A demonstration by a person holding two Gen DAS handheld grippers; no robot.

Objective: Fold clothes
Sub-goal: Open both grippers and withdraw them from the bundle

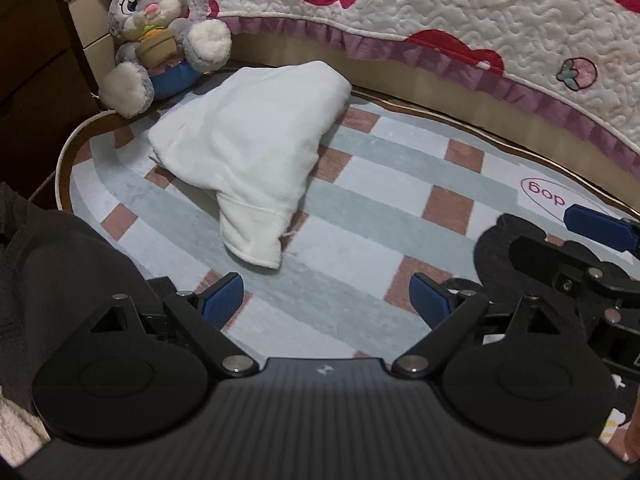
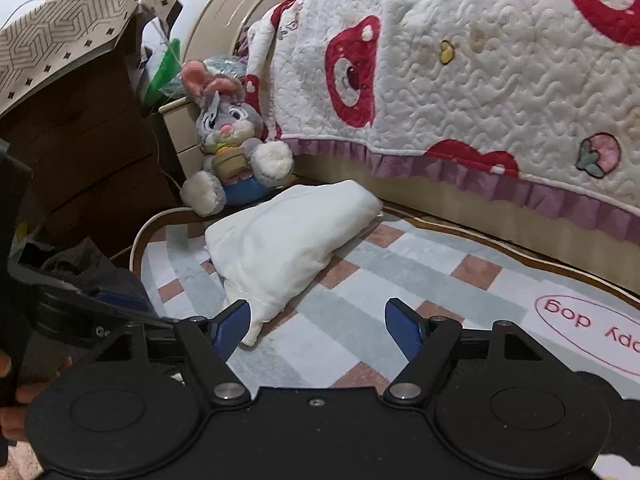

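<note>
On the checked rug (image 1: pixel 360 184) lies a folded white fleece garment (image 1: pixel 248 148), lumpy; both hand-held grippers, left (image 1: pixel 326 300) and right (image 2: pixel 318 326), gape empty.

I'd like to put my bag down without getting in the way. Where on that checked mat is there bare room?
The mat is bare between the white garment and the oval logo, along the bed's ruffled quilt edge. The strip just before both open grippers, left and right, is also free. The far corner is crowded: the plush rabbit sits against the garment.
</note>
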